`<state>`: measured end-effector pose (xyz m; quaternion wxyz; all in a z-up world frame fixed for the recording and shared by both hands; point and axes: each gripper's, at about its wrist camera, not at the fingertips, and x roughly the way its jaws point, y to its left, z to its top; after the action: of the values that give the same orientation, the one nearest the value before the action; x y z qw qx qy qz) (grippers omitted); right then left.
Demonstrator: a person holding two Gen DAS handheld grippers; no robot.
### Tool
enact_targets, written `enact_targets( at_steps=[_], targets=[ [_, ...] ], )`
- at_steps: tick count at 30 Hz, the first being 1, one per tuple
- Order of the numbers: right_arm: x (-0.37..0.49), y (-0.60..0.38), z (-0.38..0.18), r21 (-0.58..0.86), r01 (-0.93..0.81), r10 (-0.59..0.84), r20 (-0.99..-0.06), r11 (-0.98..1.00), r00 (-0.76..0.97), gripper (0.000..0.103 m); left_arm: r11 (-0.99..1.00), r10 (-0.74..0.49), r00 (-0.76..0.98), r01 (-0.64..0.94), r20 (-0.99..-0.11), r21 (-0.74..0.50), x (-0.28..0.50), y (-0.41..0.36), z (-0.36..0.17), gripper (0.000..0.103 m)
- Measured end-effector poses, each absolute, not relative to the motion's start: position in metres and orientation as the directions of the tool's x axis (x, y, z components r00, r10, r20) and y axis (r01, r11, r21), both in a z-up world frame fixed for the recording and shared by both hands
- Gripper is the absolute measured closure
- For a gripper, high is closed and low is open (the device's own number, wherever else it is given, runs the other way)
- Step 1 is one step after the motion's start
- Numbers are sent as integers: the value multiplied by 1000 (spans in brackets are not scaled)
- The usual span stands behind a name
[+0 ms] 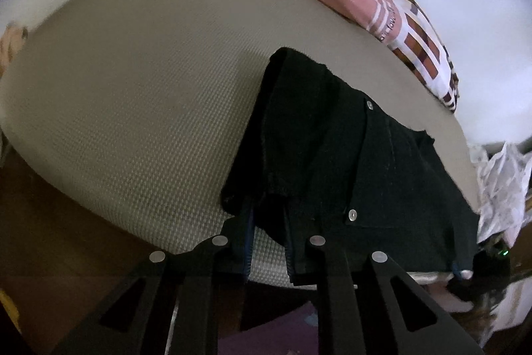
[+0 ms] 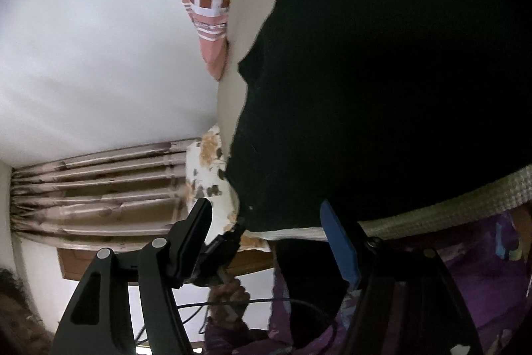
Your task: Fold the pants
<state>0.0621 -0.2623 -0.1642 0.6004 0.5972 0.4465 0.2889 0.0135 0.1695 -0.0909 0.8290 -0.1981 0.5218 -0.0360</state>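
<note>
Currently you are working on black pants (image 1: 349, 155) that are lying on a textured beige mattress (image 1: 133, 95), with their near edge hanging over its side toward you. Your left claw (image 1: 266, 232) is pinching shut on a fold of that near edge, the dark cloth bunching between its blue-lined fingers. Your right claw (image 2: 266, 238) is standing open just beside another stretch of the same edge, gripping nothing; cloth is hanging between the spread fingers, but the pads are not pressing on it. The fabric is looking like thick, limp denim with metal rivets (image 1: 352, 214), so you are probably handling something soft but fairly heavy that will sag and drag; taking hold at a seamed hem or the waistband, both layers together, seems safest. A pink and brown patterned cloth (image 1: 382, 12) near the wall is carrying small lettering, too blurred to read.
</note>
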Motion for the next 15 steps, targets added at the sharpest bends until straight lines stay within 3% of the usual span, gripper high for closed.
enact_targets(
  at_steps=[2, 6, 12, 14, 15],
  targets=[
    [64, -264, -158, 982, 169, 888, -155, 89, 432, 35, 927, -250, 461, -139, -851, -347, 14, 166, -88, 87],
    [71, -268, -144, 983, 140, 884, -172, 122, 435, 27, 923, -249, 455, -158, -855, -352, 14, 169, -93, 87],
    [119, -261, -99, 919, -6, 830, -353, 394, 432, 26, 925, -245, 456, -153, -855, -347, 13, 169, -94, 86],
    [144, -238, -67, 804, -184, 782, -452, 566, 430, 34, 919, -255, 456, -159, -852, -360, 12, 171, -95, 85],
    [153, -225, -58, 737, -246, 752, -498, 629, 431, 48, 919, -255, 457, -160, -852, -361, 12, 172, -96, 84]
  ],
)
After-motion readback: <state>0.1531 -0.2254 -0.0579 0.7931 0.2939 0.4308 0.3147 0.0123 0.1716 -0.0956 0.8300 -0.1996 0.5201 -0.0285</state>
